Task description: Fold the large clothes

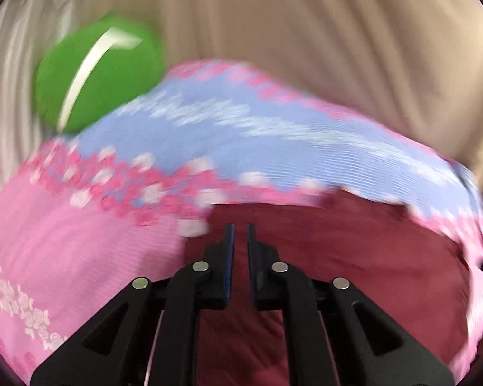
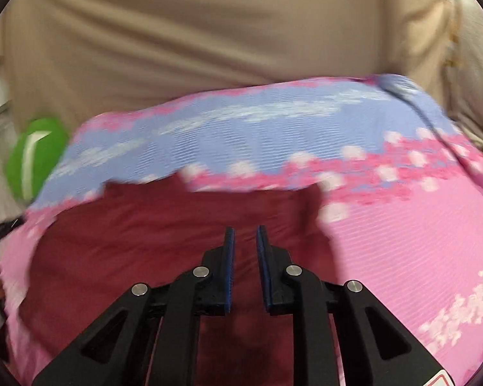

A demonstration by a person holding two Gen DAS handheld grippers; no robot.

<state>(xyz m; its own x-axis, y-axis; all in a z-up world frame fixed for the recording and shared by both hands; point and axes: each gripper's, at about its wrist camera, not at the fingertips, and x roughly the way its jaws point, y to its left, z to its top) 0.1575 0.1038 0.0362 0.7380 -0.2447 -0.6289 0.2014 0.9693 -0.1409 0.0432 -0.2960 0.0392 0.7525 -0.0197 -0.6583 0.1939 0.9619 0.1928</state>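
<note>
The maroon garment (image 1: 338,257) lies spread on a pink and blue flowered blanket (image 1: 80,225) that covers a beige sheet (image 1: 306,32). In the left wrist view, going left to right: a green round thing (image 1: 96,74) sits at the blanket's far left edge, then pink cloth, then the left gripper (image 1: 240,230) over the maroon fabric, its jaws nearly together with a thin empty gap, nothing pinched. In the right wrist view the right gripper (image 2: 244,233) also hangs over the garment (image 2: 145,241), jaws a narrow slit apart and holding nothing, with pink blanket (image 2: 418,241) to its right. Both views are blurred
</note>
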